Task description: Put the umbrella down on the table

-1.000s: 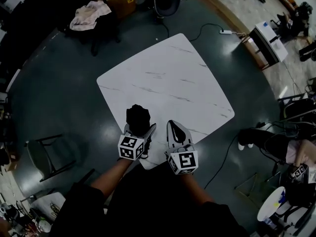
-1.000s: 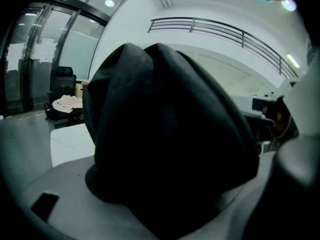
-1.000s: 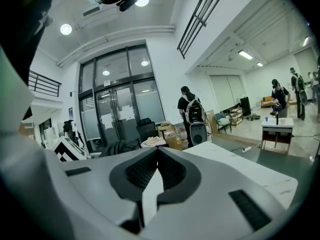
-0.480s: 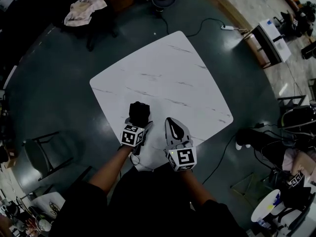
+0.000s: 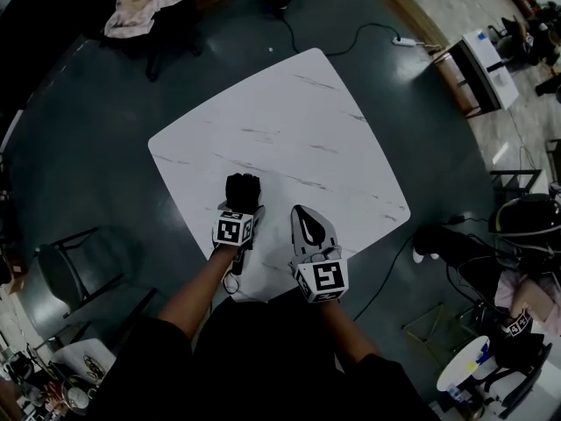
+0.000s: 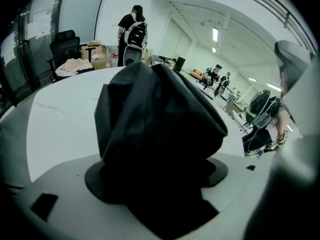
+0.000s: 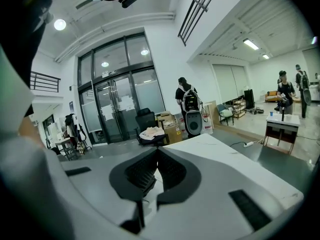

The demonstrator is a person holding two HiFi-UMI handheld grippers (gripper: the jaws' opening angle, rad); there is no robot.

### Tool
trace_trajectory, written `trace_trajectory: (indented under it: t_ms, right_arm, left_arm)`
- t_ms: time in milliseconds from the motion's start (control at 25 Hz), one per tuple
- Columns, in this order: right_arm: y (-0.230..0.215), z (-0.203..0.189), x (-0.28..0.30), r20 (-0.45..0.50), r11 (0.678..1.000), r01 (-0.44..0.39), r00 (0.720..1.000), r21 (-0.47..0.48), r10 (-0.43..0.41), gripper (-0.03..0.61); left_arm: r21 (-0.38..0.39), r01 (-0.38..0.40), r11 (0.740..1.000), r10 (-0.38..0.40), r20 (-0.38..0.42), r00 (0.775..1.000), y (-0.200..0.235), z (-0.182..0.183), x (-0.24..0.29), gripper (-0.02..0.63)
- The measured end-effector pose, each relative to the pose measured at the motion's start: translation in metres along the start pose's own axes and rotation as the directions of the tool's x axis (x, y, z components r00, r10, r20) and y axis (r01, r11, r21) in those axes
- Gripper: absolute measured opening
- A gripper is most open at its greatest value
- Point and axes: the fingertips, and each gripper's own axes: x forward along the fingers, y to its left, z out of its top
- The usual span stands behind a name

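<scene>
A folded black umbrella (image 5: 243,189) sticks out forward from my left gripper (image 5: 239,210), which is shut on it over the near part of the white marble table (image 5: 289,121). In the left gripper view the umbrella's crumpled black fabric (image 6: 155,129) fills the middle and hides the jaw tips. I cannot tell whether it touches the tabletop (image 6: 55,114). My right gripper (image 5: 304,219) hovers just to the right of it, above the table's near edge. Its jaws meet with nothing between them (image 7: 156,151).
A dark chair (image 5: 74,266) stands on the floor to the left. Another chair holding a pale cloth (image 5: 136,11) is at the far left. A cable and power strip (image 5: 403,42) lie beyond the table's far right edge, near a small white cabinet (image 5: 482,55). A person (image 7: 189,104) stands far behind.
My left gripper has carried the umbrella a little forward over the table. The right gripper has stayed almost where it was, still shut.
</scene>
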Motion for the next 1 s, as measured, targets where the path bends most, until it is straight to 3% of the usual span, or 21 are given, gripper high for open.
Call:
trace_trajectory:
  t_ms: [200,440,1000]
  right_arm:
    - [0.012,-0.015,-0.002,-0.039,0.997,-0.058,0.998,-0.047,0.056,0.015]
    - [0.012,-0.025,-0.004,-0.070,0.995,-0.058,0.996,-0.087,0.052,0.015]
    - [0.011,-0.008,-0.030,-0.030,0.998,0.024,0.999,-0.063,-0.026,0.015]
  left_arm:
    - [-0.016,-0.032,0.999,0.032,-0.030,0.999,0.009,-0.004,0.011,0.365]
    - [0.002,-0.047,0.999,0.047,-0.039,0.998,0.009,-0.005,0.017,0.365]
    - [0.050,-0.015,0.999,0.018,-0.057,0.998,0.001,-0.012,-0.002,0.380]
